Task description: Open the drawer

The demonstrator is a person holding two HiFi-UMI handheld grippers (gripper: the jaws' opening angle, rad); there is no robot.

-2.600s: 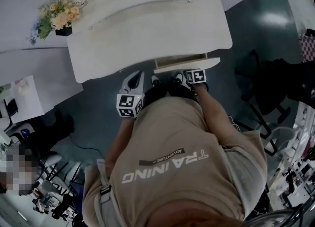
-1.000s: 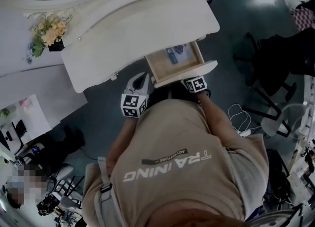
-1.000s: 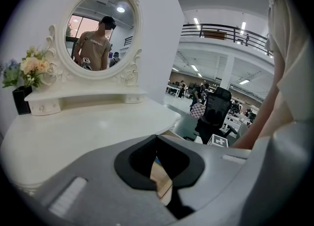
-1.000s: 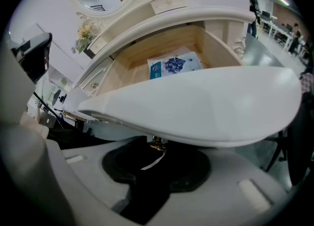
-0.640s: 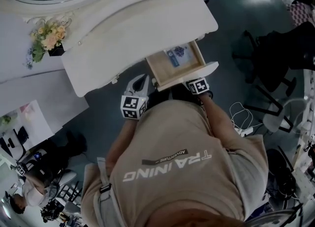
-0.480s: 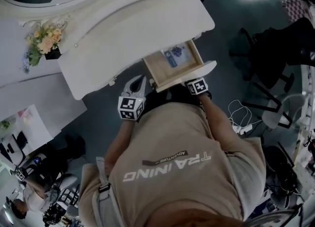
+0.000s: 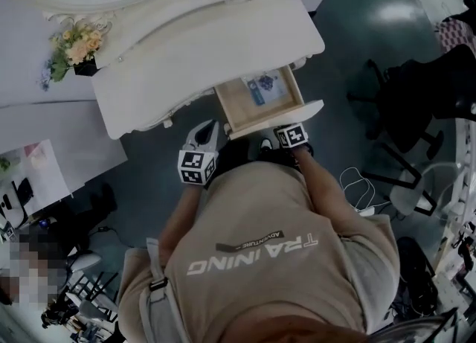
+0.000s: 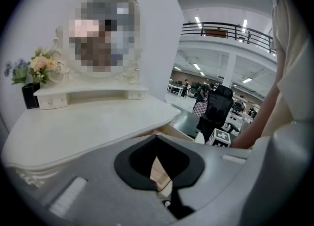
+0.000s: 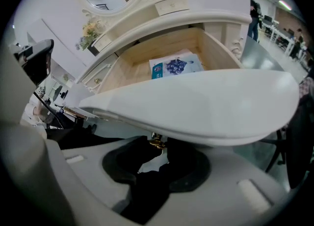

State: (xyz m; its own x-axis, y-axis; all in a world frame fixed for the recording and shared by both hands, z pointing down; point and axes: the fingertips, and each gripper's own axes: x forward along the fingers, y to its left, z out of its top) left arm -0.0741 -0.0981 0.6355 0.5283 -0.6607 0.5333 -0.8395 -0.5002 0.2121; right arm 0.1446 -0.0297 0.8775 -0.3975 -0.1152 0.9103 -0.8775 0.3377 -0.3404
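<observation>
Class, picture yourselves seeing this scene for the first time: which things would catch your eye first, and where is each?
The pale wooden drawer stands pulled out of the white dressing table, a blue-and-white packet lying flat inside. The right gripper is shut on the small brass knob under the drawer's white front. A bouquet of pale yellow flowers sits at the table's far left.
</observation>
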